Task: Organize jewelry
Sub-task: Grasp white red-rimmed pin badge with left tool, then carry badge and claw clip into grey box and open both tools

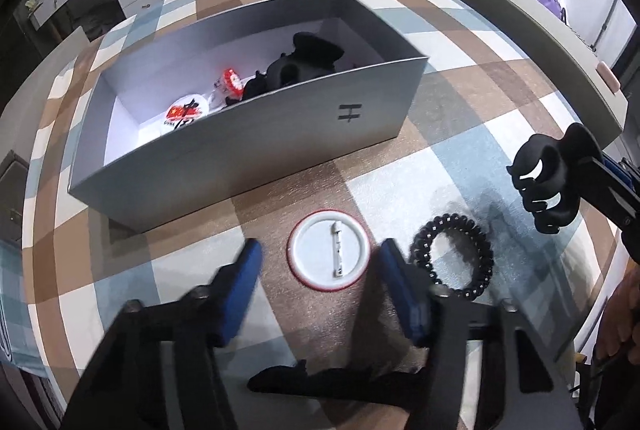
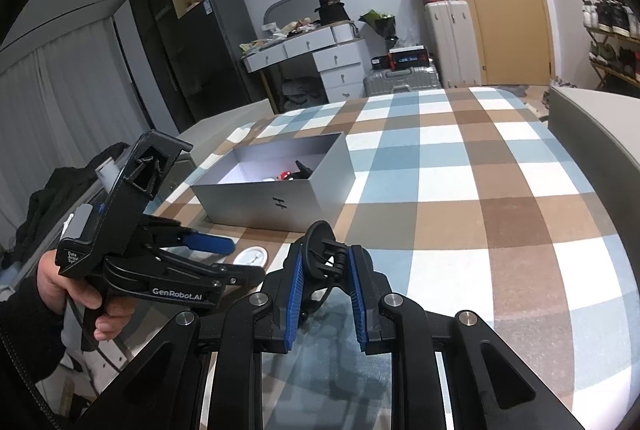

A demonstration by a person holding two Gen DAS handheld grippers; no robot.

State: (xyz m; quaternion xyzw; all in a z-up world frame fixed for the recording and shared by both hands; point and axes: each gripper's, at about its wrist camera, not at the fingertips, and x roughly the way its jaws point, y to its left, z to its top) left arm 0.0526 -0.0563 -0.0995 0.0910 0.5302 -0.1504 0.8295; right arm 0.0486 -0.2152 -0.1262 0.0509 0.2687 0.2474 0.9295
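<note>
Gripping a black claw hair clip (image 2: pixel 326 258) above the surface (image 2: pixel 500 189), the right gripper (image 2: pixel 326 270) is pinching it. The left gripper (image 1: pixel 320 262) is hovering spread around a face-down pin badge (image 1: pixel 330 249), a black spiral hair tie (image 1: pixel 452 256) just right, the grey box (image 1: pixel 256 133) ahead.

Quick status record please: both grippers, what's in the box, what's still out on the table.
left gripper: open, hovering over the badge
right gripper: shut on hair claw, held above the table
box: open, grey; holds a printed badge, a red item and black pieces
badge: face down on table, pin side up, in front of box
hair tie: black coil, on table beside badge
not yet boxed: badge, hair tie, hair claw
</note>
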